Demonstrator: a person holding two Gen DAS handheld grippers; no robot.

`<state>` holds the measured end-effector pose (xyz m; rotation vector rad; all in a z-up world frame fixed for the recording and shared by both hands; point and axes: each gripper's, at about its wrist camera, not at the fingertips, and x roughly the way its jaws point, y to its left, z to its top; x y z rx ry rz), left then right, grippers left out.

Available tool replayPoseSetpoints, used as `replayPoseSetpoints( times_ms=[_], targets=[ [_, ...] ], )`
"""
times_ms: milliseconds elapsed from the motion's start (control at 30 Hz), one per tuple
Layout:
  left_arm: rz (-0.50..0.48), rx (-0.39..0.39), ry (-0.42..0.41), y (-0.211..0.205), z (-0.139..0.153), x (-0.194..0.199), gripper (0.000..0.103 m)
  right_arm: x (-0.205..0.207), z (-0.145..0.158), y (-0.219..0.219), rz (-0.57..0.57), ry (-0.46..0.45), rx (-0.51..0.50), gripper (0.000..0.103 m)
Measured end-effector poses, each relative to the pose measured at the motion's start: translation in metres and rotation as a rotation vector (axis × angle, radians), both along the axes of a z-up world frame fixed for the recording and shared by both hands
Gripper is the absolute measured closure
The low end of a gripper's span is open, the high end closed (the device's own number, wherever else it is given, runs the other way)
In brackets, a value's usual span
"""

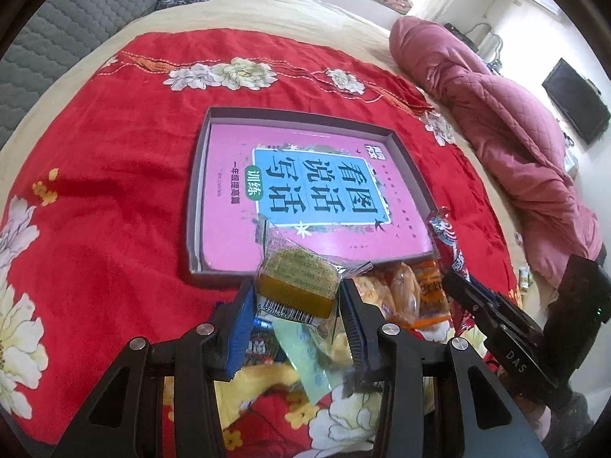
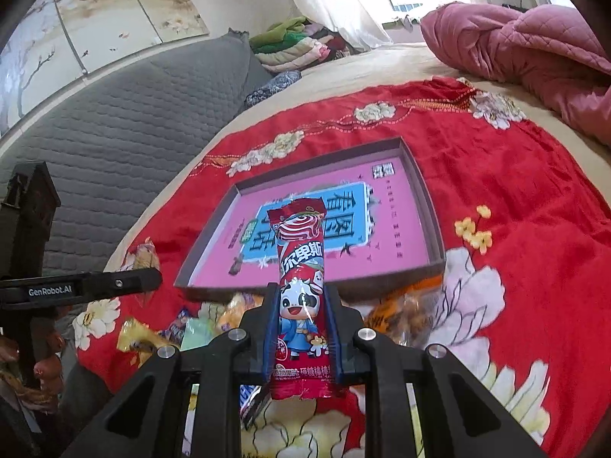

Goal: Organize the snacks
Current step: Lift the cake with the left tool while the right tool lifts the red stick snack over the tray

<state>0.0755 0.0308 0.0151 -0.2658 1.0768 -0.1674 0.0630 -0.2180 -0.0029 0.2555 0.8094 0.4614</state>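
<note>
A shallow brown box (image 1: 198,175) with a pink book (image 1: 229,191) in it lies on a red flowered blanket (image 1: 114,191). My left gripper (image 1: 298,290) is shut on a clear-wrapped green-brown cake (image 1: 296,280), held just in front of the box's near edge. My right gripper (image 2: 301,305) is shut on a long red candy packet (image 2: 299,267) with a cartoon cow, held upright before the box (image 2: 435,221). The packet (image 1: 446,236) and right gripper also show at the right of the left wrist view. A pile of loose snacks (image 1: 404,294) lies under both grippers.
A rolled pink quilt (image 1: 496,114) lies to the right of the blanket. A grey quilted headboard (image 2: 133,145) stands on the left. Folded clothes (image 2: 290,42) are stacked at the far end of the bed. The left gripper's arm (image 2: 95,284) shows at the left of the right wrist view.
</note>
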Motion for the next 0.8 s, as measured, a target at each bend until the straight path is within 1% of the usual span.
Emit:
replayPoseSetpoints(
  times_ms=[400,600,800],
  targets=[
    [0.027,0.034,-0.006,-0.011,-0.006,0.037,0.058,0.029,0.002,-0.005,-0.049,-0.021,0.040,0.081],
    [0.038,0.036,-0.005,-0.016,-0.013,0.047,0.058,0.043,0.001,-0.012,-0.087,-0.034,0.046,0.081],
    [0.055,0.045,0.020,-0.016,-0.023,0.055,0.058,0.054,-0.003,-0.014,-0.116,-0.033,0.043,0.081]
  ],
)
